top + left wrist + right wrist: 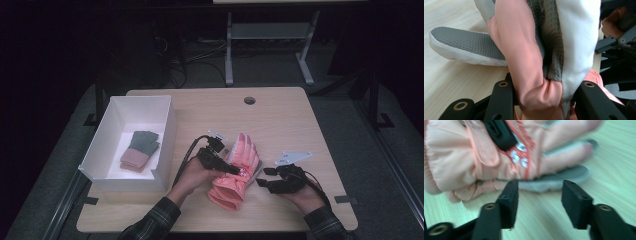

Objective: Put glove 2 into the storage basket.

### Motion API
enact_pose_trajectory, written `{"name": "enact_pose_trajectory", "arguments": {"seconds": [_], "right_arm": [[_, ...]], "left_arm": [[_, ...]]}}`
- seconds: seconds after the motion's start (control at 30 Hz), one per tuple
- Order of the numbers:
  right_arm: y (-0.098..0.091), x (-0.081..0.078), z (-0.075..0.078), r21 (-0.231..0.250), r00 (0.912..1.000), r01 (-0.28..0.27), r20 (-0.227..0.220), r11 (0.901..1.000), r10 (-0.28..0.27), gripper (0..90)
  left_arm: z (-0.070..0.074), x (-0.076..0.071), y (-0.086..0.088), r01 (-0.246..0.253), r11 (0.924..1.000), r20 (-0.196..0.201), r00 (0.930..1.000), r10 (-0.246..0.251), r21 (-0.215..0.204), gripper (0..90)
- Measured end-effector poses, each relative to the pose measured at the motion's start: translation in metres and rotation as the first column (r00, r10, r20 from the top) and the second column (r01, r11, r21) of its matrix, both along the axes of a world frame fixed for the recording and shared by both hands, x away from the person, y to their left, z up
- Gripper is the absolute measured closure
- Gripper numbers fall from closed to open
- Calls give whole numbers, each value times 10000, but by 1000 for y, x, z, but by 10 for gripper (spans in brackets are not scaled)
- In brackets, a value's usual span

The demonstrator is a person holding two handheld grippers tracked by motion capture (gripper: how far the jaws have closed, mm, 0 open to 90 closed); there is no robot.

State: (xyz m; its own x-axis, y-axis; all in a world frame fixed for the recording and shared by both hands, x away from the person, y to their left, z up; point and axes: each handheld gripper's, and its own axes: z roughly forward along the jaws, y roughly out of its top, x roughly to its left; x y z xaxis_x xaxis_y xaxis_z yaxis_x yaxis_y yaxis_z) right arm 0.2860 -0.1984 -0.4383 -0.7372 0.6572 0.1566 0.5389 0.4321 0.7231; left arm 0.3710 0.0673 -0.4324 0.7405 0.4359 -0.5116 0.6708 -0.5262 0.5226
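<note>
A pink padded glove (239, 155) with a grey palm lies on the wooden table (285, 120), cuff toward me. My left gripper (234, 170) reaches across it from the left and is shut on it. In the left gripper view the pink and white fabric (524, 50) is bunched tight between the jaws of my left gripper (544, 87). My right gripper (261, 178) sits just right of the glove, open. In the right gripper view, my right gripper (539, 195) has nothing between its jaws, and the glove (464, 157) lies just beyond them on the table.
A white open box (167, 125) stands at the left of the table, holding a grey and pink knit glove pair (140, 150). A round cable hole (249, 100) is near the table's far edge. Dark floor and a desk frame lie beyond.
</note>
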Motion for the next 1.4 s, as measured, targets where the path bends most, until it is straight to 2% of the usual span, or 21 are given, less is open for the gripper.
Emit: {"name": "enact_pose_trajectory", "arguments": {"seconds": [0.17,0.23,0.4,0.5,0.57,0.77,0.83,0.9,1.1,1.27,1.4], "right_arm": [[-16,0,-4,52,9980,550,322,9985,-552,242],[-21,0,-4,133,9948,960,336,9953,-964,160],[-35,-1,-9,199,9880,1451,510,9892,-1459,93],[-38,-2,-12,-82,9870,1558,419,9878,-1553,90],[-38,-3,-13,-200,9872,1549,409,9877,-1540,90],[-35,-3,-16,-373,9831,1752,600,9838,-1728,90],[-35,-3,-17,-430,9819,1798,678,9828,-1767,90],[-35,-2,-19,-477,9802,1849,811,9816,-1807,81],[-32,-2,-18,-453,9799,1865,807,9814,-1825,77],[-29,-2,-19,-515,9811,1792,828,9825,-1746,71],[-27,1,-19,-486,9811,1753,919,9833,-1703,71]], "left_arm": [[16,0,9,-400,9991,237,9989,396,170,623],[23,0,12,-424,9990,326,9986,418,168,622],[42,-2,16,-639,9977,547,9965,625,235,622],[54,-2,23,-722,9973,591,9957,712,157,622],[63,-2,28,-847,9962,782,9935,829,198,622],[91,-3,44,-1060,9943,1132,9881,1039,123,621],[102,-3,50,-1042,9943,1353,9858,999,247,619],[112,-3,55,-1188,9924,1560,9813,1124,322,619],[138,-1,77,-1554,9875,1869,9712,1481,248,618],[159,0,102,-2084,9780,2116,9560,2032,24,618],[169,3,124,-2460,9692,2231,9455,2371,124,618]]}}
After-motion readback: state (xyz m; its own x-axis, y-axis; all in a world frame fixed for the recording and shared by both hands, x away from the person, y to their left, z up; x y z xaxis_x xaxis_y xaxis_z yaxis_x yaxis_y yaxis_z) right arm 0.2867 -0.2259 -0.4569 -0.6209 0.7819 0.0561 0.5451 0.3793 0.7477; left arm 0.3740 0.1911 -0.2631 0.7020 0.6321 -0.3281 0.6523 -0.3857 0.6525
